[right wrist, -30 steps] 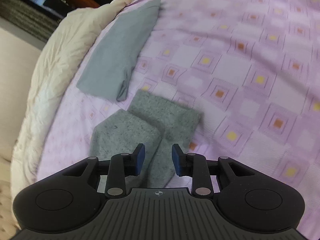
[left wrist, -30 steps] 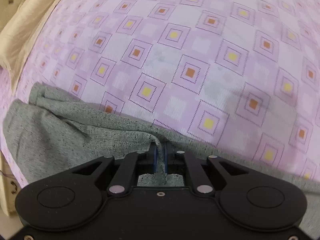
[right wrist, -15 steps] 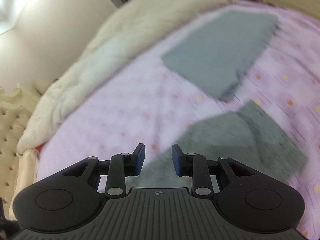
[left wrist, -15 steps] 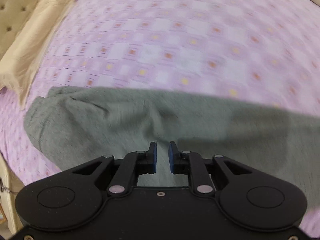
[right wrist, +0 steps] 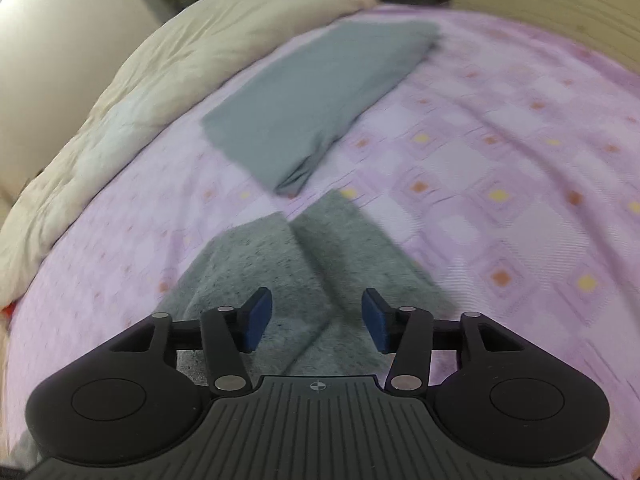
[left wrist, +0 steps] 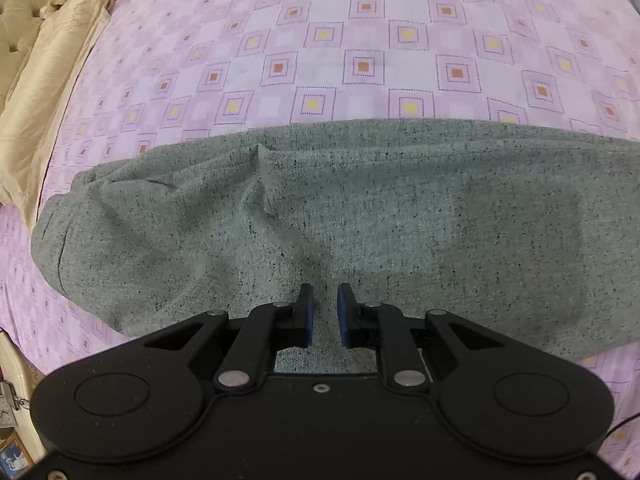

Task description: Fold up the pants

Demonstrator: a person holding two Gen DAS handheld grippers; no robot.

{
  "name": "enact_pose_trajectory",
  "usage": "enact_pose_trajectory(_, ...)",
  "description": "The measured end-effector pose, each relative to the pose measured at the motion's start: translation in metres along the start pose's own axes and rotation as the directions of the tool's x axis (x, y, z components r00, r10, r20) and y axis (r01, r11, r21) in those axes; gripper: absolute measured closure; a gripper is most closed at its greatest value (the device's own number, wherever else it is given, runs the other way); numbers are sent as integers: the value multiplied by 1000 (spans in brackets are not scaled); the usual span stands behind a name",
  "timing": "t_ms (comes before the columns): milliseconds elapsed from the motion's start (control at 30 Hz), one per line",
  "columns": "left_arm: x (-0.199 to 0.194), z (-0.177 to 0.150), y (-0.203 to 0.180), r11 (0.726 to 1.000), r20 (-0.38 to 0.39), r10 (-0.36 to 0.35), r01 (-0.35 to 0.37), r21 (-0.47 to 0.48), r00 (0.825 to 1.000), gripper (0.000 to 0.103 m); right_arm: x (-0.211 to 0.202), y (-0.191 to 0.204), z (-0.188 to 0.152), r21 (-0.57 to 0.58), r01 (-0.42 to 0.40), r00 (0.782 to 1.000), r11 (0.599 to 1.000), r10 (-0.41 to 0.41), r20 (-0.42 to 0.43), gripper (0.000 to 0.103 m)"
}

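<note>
The left gripper [left wrist: 323,312] is showing a matte black body with two rounded lobes, each bearing a shallow circular recess at about 8 and 4 o'clock of the housing. Angular black linkage arms are running up toward 12 o'clock, pinned by silver rivets, and are ending in narrow blue pads [left wrist: 307,316]. A small screw is sitting at the centre of the plain flat top plate, with more screws near the bottom corners.

The right gripper [right wrist: 317,320] is looking alike: black lobes, silver pins, blue pads [right wrist: 256,318]. Its centre plate is wearing raised ribs fanning toward 6 o'clock and a small crosshair mark at 12 o'clock of that plate.
</note>
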State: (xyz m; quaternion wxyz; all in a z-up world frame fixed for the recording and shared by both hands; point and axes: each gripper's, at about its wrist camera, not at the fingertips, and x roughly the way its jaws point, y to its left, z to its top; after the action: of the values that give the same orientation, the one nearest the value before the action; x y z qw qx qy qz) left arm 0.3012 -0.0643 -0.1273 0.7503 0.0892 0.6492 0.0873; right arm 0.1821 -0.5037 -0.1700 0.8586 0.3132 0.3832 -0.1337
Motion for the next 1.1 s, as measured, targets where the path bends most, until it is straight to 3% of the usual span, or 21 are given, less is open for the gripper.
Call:
enact_pose_trajectory(133,14,6,1,1000,-20,26,-26,-5,999,79,19,0,6,-4,-38,996,999,38,-76,58)
enact_pose_trajectory(200,24,7,0,999,-32,41,-40,4,999,79,19,9,14,0,-55,993,998,55,-107,100)
enact_pose_trajectory(333,44,11,-4,998,-83,58,-55,41,995,79,-17,48,43,-200,-37,994,979,16,-105,100)
enact_pose_trajectory(400,47,13,-8,997,-84,57,-53,53,995,81,-39,63,53,-352,41,995,935,-69,-69,100)
enact_pose_trajectory(467,49,15,-10,997,-87,54,-49,58,995,85,-43,57,53,-421,105,986,901,-151,-78,99)
enact_pose_trajectory(533,52,17,-11,997,-92,54,-49,54,994,87,-25,41,43,-455,134,958,880,-233,-168,99)
enact_pose_trajectory(567,53,18,-12,997,-94,53,-48,52,994,89,-14,37,36,-497,167,931,851,-302,-205,98)
enact_pose_trajectory(600,54,19,-12,997,-97,53,-48,53,994,90,-12,36,31,-522,196,925,830,-334,-182,97)
enact_pose_trajectory(633,54,20,-13,997,-99,54,-49,57,994,90,-16,35,29,-514,209,940,832,-316,-129,95)
enact_pose_trajectory(700,56,21,-12,997,-102,52,-46,62,993,90,-27,33,35,-405,142,981,903,-182,-61,75)
enact_pose_trajectory(767,56,21,-10,997,-99,45,-39,61,994,90,-24,32,42,-323,48,996,945,-71,-60,69)
enact_pose_trajectory(800,56,20,-10,997,-95,43,-37,66,995,90,-17,34,45,-312,12,997,950,-35,-69,66)
enact_pose_trajectory(967,55,20,-14,994,-88,56,-47,101,995,90,33,41,57,-345,-38,992,938,-6,-126,64)
enact_pose_trajectory(1100,53,22,-18,996,-90,45,-38,85,995,90,55,43,55,-384,-57,983,922,-15,-182,63)
